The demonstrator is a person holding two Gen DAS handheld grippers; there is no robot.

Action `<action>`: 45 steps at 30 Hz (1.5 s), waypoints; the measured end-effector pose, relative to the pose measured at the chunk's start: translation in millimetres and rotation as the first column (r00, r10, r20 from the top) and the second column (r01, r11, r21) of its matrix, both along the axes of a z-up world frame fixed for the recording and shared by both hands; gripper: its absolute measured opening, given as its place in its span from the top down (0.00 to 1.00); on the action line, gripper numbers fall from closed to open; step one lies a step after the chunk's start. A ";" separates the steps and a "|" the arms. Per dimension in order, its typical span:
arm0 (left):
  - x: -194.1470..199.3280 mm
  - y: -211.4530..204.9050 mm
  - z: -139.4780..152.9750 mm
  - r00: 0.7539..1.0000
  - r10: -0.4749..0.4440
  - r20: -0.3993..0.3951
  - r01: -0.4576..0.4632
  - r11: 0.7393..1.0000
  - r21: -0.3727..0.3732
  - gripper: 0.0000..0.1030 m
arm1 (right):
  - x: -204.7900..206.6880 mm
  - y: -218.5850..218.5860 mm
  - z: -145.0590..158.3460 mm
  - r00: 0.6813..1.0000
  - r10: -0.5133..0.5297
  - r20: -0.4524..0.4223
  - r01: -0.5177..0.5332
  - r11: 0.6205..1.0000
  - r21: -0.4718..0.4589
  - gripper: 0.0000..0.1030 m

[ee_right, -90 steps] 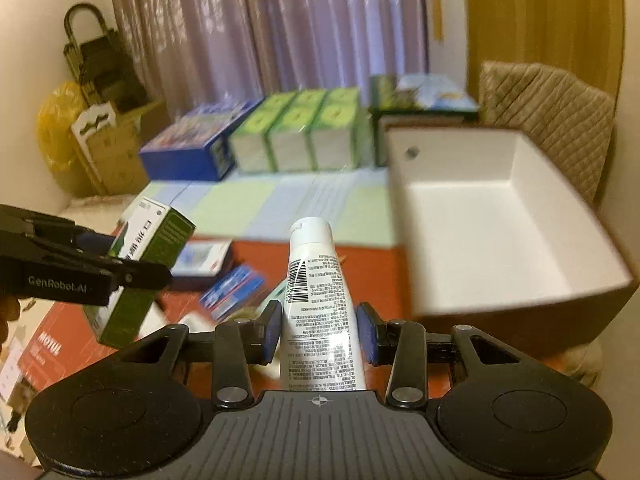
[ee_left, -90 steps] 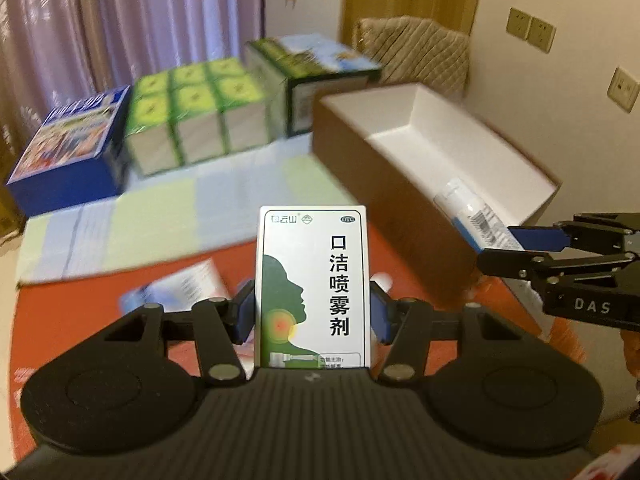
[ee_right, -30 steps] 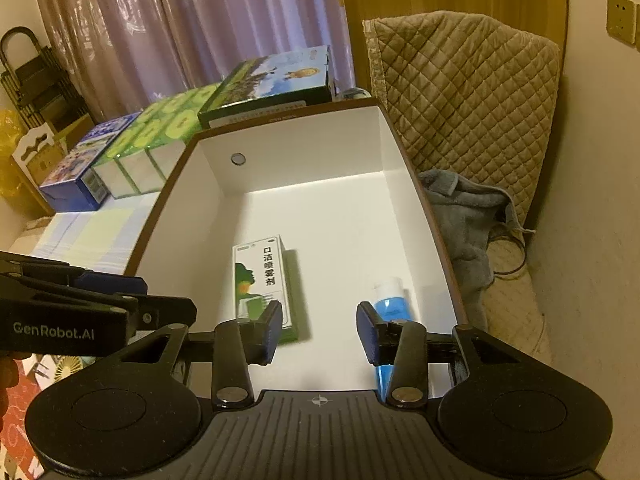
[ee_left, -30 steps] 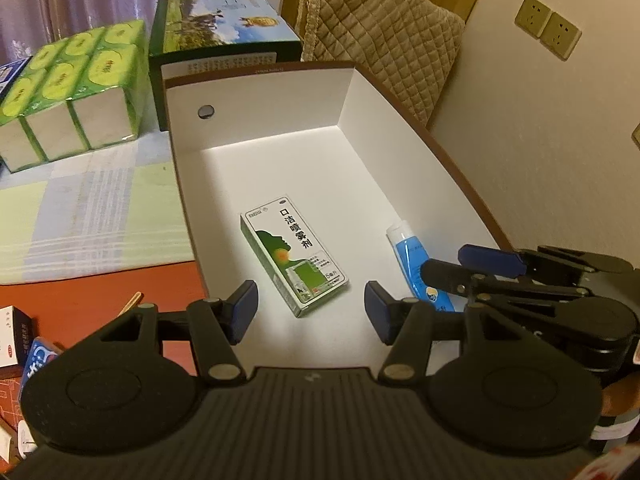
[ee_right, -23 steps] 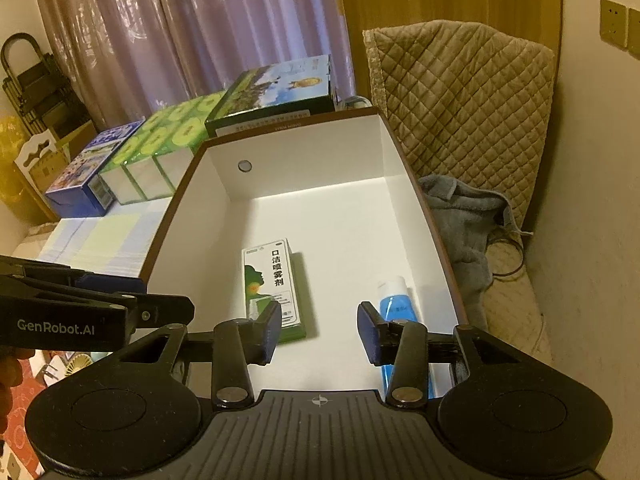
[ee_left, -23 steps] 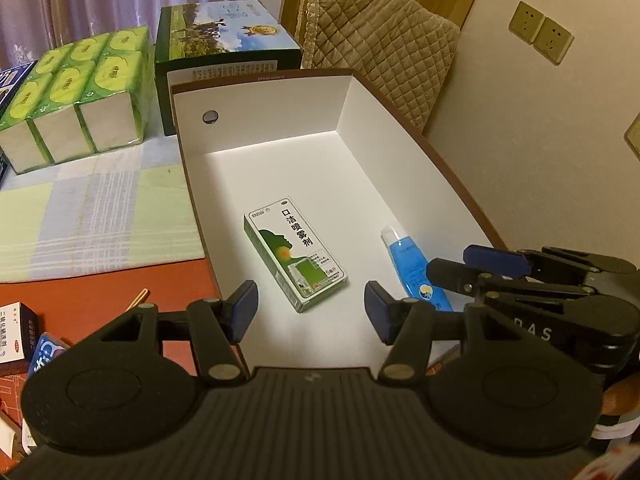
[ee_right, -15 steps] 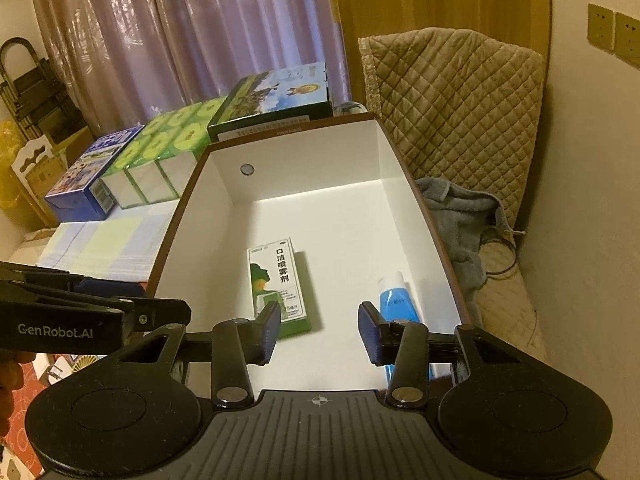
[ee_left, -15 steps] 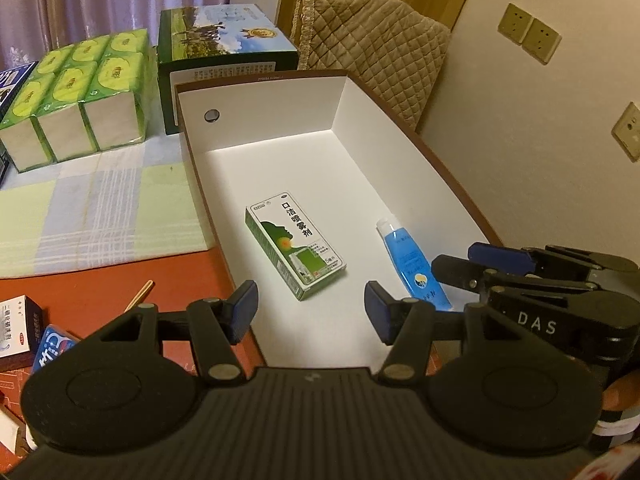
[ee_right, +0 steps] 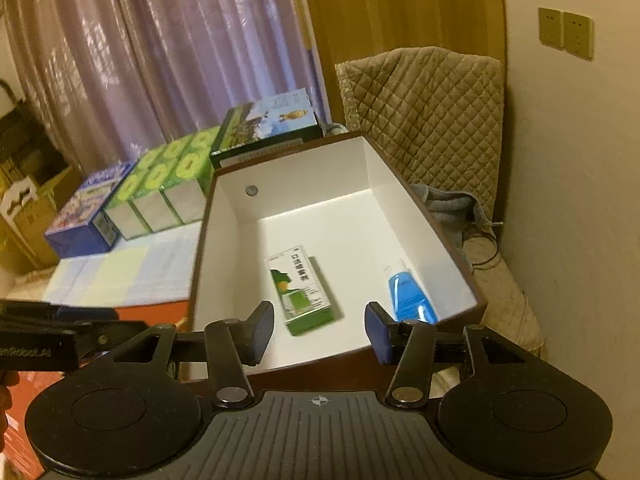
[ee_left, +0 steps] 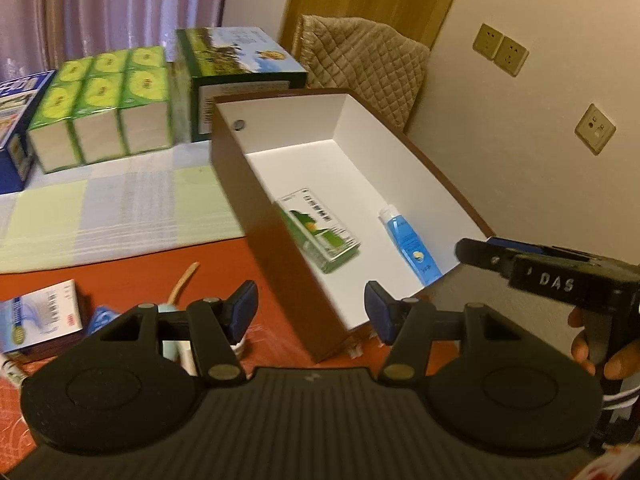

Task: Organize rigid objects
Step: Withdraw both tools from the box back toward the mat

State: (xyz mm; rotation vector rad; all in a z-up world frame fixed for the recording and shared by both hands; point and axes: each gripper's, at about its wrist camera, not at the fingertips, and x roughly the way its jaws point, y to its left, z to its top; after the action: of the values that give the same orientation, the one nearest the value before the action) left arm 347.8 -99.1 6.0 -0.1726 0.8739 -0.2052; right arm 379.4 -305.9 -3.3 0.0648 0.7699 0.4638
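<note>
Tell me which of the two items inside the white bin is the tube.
The blue tube lies by the white bin's right wall. The other item, the green and white box, is a flat carton lying nearer the middle.

I read "DAS" in white on the right gripper (ee_left: 476, 249) body. Print on the green box (ee_right: 301, 295) and blue tube (ee_right: 410, 298) is too blurred to read.

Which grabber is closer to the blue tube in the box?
Right. The right gripper hovers at the box's near end beside the blue tube; the left gripper sits outside the box, over the table.
</note>
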 end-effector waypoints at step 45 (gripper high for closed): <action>-111.3 196.6 -47.1 0.955 0.278 -0.107 -0.271 0.960 0.073 0.48 | -96.2 137.8 -66.4 0.979 0.127 -0.158 -0.135 0.990 -0.046 0.48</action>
State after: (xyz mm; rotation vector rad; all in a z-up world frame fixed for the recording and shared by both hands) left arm 236.5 97.4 -41.0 -0.2520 0.9603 0.0912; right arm 283.2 -168.1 -69.7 -0.0025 0.9437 0.5668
